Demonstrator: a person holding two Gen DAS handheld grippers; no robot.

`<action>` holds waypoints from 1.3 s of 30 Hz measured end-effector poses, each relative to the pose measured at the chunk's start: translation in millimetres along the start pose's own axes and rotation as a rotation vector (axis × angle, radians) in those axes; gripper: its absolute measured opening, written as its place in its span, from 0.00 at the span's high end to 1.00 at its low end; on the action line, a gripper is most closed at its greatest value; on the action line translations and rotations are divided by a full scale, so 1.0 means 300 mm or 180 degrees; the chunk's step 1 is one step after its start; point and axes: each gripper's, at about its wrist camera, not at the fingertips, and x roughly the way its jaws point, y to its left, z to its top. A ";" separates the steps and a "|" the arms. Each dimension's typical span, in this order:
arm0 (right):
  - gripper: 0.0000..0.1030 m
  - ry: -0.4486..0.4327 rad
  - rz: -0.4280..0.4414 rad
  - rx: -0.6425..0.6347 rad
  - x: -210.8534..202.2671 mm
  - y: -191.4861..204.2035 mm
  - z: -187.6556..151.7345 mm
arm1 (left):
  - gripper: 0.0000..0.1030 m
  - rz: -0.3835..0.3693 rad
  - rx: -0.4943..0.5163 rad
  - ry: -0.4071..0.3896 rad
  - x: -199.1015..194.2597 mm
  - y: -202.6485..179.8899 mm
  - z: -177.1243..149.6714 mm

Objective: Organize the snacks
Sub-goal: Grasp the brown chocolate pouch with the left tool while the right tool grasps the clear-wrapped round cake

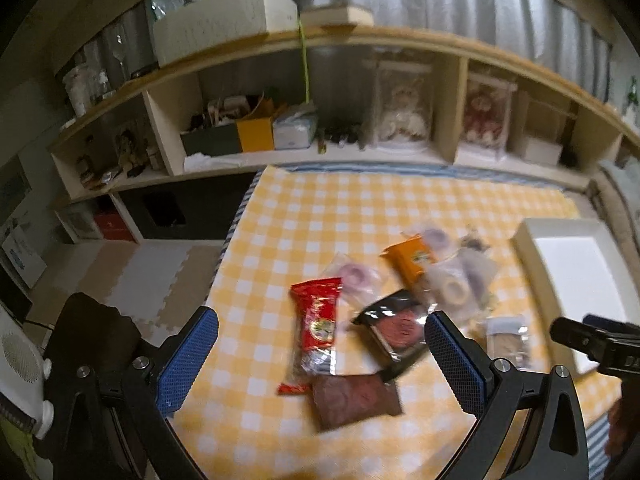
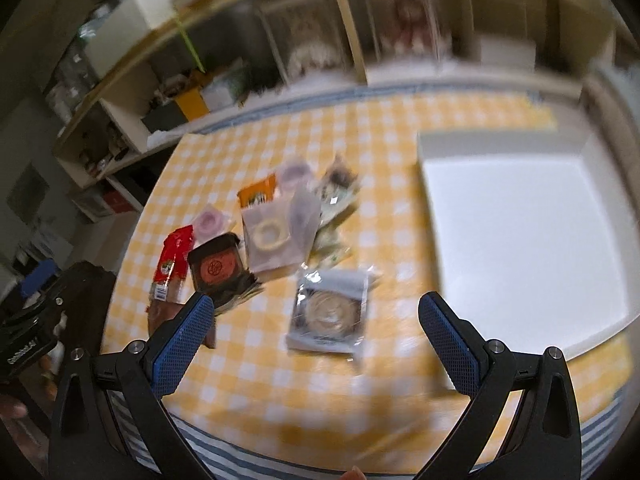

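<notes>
**Snacks loose on the cloth, tray empty**

Snacks [image 2: 276,236] lie in a loose, overlapping pile on the checked tablecloth [image 2: 280,380], just left of the empty white tray [image 2: 520,240], the likely destination. Left gripper [image 1: 322,354] and right gripper [image 2: 316,344] both hang above the pile, jaws spread wide, holding nothing. The round clear-wrapped pack [image 2: 330,312] lies apart, nearest the right gripper, probably the easiest first pick.

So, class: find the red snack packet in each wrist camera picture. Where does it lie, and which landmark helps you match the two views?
Left wrist view: red snack packet lies centre, between the open fingers.
Right wrist view: red snack packet lies left of centre, at the pile's left edge.
Shared landmark: the white tray, right of the snacks.
</notes>
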 end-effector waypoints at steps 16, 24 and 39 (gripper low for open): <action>0.06 0.0655 -0.0104 0.0355 0.303 -0.012 -0.057 | 0.00 0.0287 0.0961 0.0985 0.516 -0.116 -0.069; 0.13 0.0799 -0.0281 0.0224 0.387 -0.016 -0.095 | 0.00 0.0242 0.1019 0.1254 0.529 -0.113 -0.133; 0.37 0.0800 -0.0215 0.0080 0.313 -0.046 -0.151 | 0.12 -0.0704 0.0687 0.1525 0.355 -0.134 -0.198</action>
